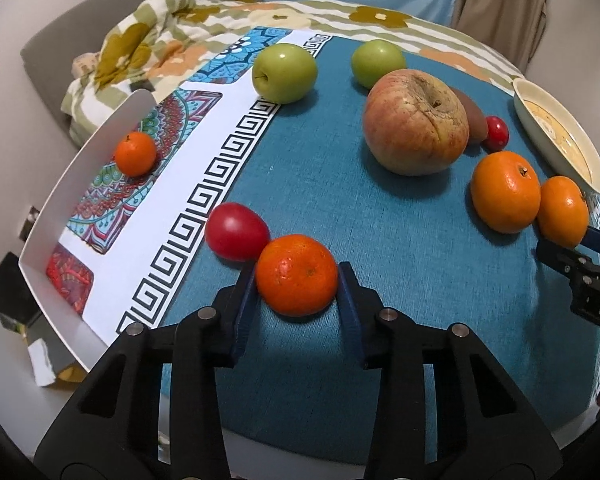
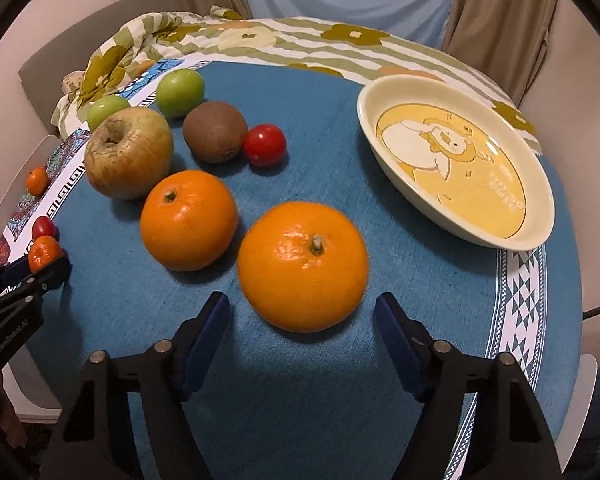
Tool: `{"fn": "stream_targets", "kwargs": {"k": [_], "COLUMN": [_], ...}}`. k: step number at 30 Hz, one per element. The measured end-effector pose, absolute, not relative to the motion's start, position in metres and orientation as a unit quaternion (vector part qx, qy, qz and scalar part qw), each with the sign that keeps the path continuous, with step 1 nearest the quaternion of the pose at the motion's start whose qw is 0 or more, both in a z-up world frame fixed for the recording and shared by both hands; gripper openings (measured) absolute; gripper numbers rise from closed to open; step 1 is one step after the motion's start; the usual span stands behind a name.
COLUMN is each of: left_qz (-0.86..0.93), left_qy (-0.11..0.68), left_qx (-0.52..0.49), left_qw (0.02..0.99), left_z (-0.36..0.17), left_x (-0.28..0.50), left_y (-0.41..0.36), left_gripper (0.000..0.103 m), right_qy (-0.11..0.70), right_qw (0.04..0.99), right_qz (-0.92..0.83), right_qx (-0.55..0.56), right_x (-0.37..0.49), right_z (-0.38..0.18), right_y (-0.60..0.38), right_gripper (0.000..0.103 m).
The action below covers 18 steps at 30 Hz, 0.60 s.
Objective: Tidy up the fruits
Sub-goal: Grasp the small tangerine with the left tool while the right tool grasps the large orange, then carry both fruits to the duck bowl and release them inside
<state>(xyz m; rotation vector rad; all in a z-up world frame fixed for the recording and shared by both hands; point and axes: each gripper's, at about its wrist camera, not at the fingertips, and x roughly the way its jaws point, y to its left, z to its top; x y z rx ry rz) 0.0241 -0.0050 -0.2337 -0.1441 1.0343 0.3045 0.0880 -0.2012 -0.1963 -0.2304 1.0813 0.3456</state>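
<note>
Currently, the left gripper (image 1: 298, 280) is clamped on a small mandarin (image 1: 297, 275) at the near left of the blue cloth (image 1: 324, 184), touching a red tomato (image 1: 236, 231) just to its left. Judged light, with soft, loose peel; grip across the widest girth, as shown, with moderate force to avoid bruising. Its rounded sides may slip, so lift straight. Further right, the right gripper (image 2: 302, 314) stands unclamped around a larger orange (image 2: 303, 266), pads clear of the peel on both sides. This fruit looks firmer and heavier; seat the pads at mid-height, clear of the stem. A cream dish (image 2: 540, 200) lies far right.
</note>
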Motion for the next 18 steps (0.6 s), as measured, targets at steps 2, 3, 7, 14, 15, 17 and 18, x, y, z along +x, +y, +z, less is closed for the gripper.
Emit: {"fn": "stream_targets", "kwargs": {"k": [2,3,7,14,15,17,18], "left_qz": [0.144,0.144,0.141,0.135,0.135,0.135,0.135], "left_qy": [0.493,0.493,0.494,0.491,0.490,0.487,0.485], "left_qx": [-0.064,-0.064,-0.069,-0.065,-0.065,-0.065,-0.064], "left_qw": [0.856,0.855,0.855,0.858,0.859,0.861,0.862], "left_z": [-0.234,-0.234,-0.234,-0.229,-0.227,-0.223,-0.220], "left_x": [0.024,0.023,0.022,0.013,0.012,0.011,0.010], "left_y": [-0.006,-0.006,-0.008,-0.013,-0.013,-0.013,-0.014], "left_gripper": [0.043,0.043,0.043,0.043,0.043,0.043,0.043], "right_qy": [0.512,0.512,0.510,0.500,0.498,0.498,0.499], "right_qw": [0.836,0.836,0.837,0.842,0.843,0.843,0.843], "right_qz": [0.164,0.164,0.170,0.174,0.176,0.177,0.176], "right_qx": [-0.110,-0.109,-0.104,-0.103,-0.103,-0.098,-0.095], "right_x": [0.089,0.089,0.091,0.097,0.097,0.097,0.097], "right_z": [-0.197,-0.196,-0.197,-0.197,-0.197,-0.197,-0.196], "right_y": [-0.202,-0.201,-0.200,-0.196,-0.195,-0.196,-0.198], "right_gripper": [0.065,0.065,0.064,0.057,0.057,0.056,0.056]}}
